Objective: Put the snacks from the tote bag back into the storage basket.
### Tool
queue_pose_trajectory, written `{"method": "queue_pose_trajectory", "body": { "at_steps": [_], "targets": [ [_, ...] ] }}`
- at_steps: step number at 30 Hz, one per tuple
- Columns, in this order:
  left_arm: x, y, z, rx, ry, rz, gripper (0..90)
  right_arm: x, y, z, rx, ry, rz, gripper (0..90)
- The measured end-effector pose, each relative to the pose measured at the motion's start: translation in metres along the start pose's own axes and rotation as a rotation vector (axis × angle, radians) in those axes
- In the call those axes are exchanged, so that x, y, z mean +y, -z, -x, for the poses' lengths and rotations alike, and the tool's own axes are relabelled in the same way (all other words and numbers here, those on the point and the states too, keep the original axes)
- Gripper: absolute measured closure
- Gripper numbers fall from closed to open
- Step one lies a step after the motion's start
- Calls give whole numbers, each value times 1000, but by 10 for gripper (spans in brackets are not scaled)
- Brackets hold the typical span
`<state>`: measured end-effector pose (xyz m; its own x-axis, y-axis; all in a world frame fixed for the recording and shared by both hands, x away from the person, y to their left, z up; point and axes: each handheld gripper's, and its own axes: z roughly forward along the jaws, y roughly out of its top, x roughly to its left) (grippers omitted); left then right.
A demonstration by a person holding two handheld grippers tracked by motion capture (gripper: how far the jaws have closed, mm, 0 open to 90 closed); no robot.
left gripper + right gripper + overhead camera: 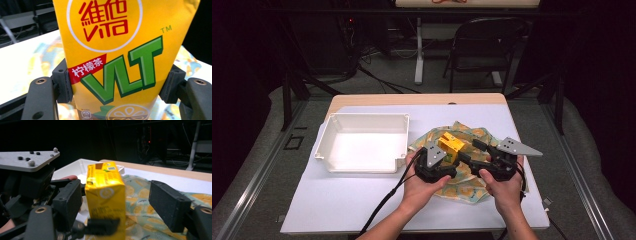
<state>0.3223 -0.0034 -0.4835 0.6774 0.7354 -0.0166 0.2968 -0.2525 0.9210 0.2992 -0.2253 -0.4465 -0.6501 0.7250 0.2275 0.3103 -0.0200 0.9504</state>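
Observation:
A yellow lemon-tea carton (451, 144) with green "VLT" lettering stands over a lemon-patterned cloth (467, 189). My left gripper (446, 153) is shut on the carton (117, 50), with its pads (65, 81) pressing on both side faces. My right gripper (470, 151) comes in from the right with its jaws open around the same carton (106, 195). Its left pad (67, 202) sits close beside the carton, while the right pad (167, 205) stands well off it. In the right gripper view, the left gripper's grey plate (27, 160) shows beside the carton.
A white plastic tray (362, 119) sits left of the cloth on the white table cover (337, 200). The table's wooden far edge (422, 99) lies behind it. A folding chair (482, 45) and a table leg (418, 55) stand on the floor beyond.

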Motion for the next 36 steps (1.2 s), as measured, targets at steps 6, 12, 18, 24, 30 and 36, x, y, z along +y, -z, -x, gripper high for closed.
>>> {"method": "queue_pose_trajectory", "body": {
  "at_steps": [6,12,18,24,30,36],
  "targets": [
    [5,11,-20,45,33,24,301,-1,5,7,-22,-3,-7,215],
    [8,21,-38,80,60,45,301,-7,4,15,-49,-12,-43,177],
    [8,30,-54,116,94,58,301,-15,0,20,-65,-11,-69,152],
    [8,39,-69,151,113,73,300,-23,-1,27,-82,-16,-87,149],
    [8,44,-82,180,134,85,300,-28,-4,30,-101,-10,-102,149],
    [9,48,-93,208,145,99,301,-31,-5,32,-106,-15,-107,150]
  ]
}}
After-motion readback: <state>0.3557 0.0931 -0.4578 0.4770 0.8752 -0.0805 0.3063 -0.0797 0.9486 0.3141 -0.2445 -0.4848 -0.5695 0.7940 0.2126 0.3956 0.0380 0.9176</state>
